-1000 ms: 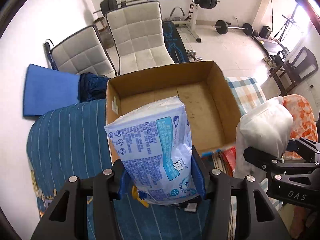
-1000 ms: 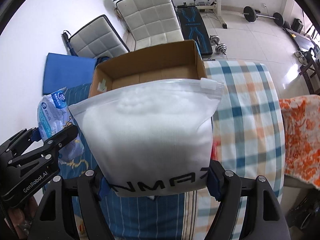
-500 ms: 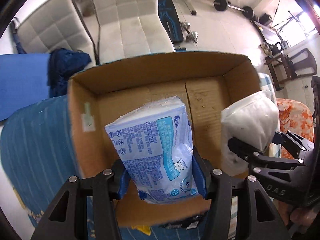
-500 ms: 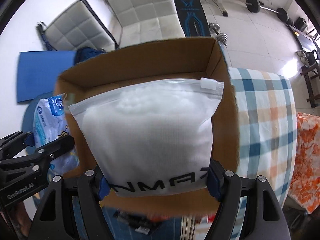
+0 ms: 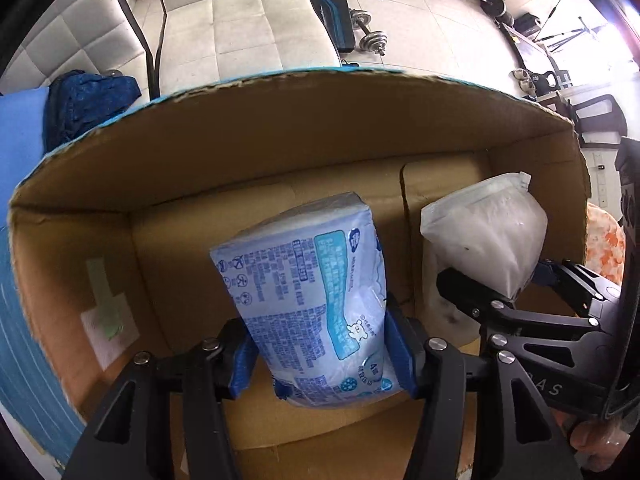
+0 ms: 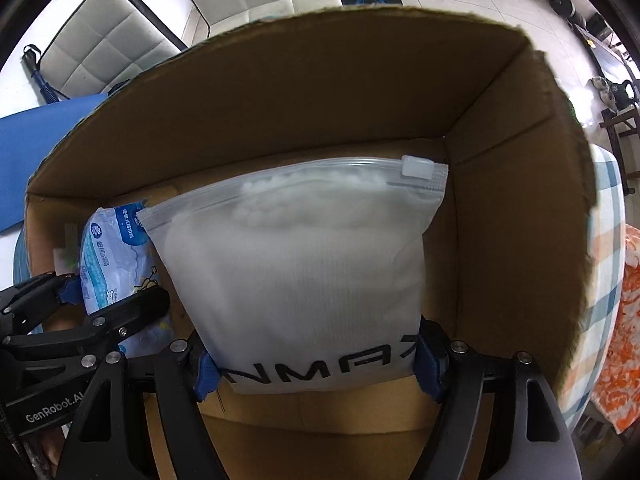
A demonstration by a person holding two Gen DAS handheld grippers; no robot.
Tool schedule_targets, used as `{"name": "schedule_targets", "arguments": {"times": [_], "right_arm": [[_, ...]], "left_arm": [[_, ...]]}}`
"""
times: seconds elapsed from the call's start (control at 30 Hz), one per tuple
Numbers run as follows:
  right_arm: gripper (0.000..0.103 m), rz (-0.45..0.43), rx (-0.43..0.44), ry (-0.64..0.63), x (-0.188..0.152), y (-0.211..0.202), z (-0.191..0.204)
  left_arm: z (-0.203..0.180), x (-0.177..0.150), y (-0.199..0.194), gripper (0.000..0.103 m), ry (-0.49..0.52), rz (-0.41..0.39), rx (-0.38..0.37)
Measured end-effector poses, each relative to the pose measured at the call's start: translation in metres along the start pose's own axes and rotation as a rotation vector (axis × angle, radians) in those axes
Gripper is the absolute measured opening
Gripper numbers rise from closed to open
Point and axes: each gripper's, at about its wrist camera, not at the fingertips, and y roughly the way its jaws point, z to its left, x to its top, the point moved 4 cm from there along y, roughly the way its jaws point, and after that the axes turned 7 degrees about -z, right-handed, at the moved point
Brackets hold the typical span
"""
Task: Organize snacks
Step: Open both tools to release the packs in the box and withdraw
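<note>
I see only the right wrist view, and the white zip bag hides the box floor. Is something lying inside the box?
Observer: No. In the left wrist view, the floor of the cardboard box around both packs is bare.
Operator: Does the left tool hold its pack on both sides?
Observer: Yes. The left tool clamps the blue pack near its lower end.
Operator: Do the two packs touch?
Observer: No. Cardboard shows between the blue pack and the white zip bag.
</note>
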Motion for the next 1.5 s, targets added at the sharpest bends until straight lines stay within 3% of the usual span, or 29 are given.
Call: {"name": "schedule_targets", "arguments": {"times": [0.27,0.5,0.57,0.6,0.83,1.07,1.2,1.5], "right_arm": [[0.084,0.010,-0.011,0.007,0.002,0.013,0.003],[0.089,0.000,-0.024,-0.044,0.000,0.004,0.010],[0.098,-0.005,-0.031,-0.059,-0.005,-0.003,0.013],[0.103,-0.007,-0.031,-0.070,-0.007,-0.007,0.016],[0.103,-0.061,-0.063,-0.133,-0.042,-0.045,0.028],[0.103,-0.141,-0.069,-0.147,-0.091,-0.087,0.025],[0.103,-0.202,-0.085,-0.144,-0.117,-0.113,0.021],[0.103,-0.341,-0.078,-0.173,-0.164,-0.187,0.026]], "left_arm": [[-0.002,0.004,0.003,0.060,-0.026,0.026,0.036],[0.003,0.001,-0.019,0.098,-0.056,-0.037,0.077],[0.004,-0.004,-0.031,0.102,-0.069,-0.067,0.086],[0.004,-0.006,-0.036,0.102,-0.077,-0.080,0.091],[-0.010,-0.040,-0.074,0.103,-0.083,-0.196,0.132],[-0.024,-0.092,-0.103,0.103,-0.106,-0.259,0.116],[-0.033,-0.114,-0.134,0.103,-0.098,-0.351,0.163],[-0.062,-0.157,-0.187,0.103,-0.097,-0.476,0.220]]}}
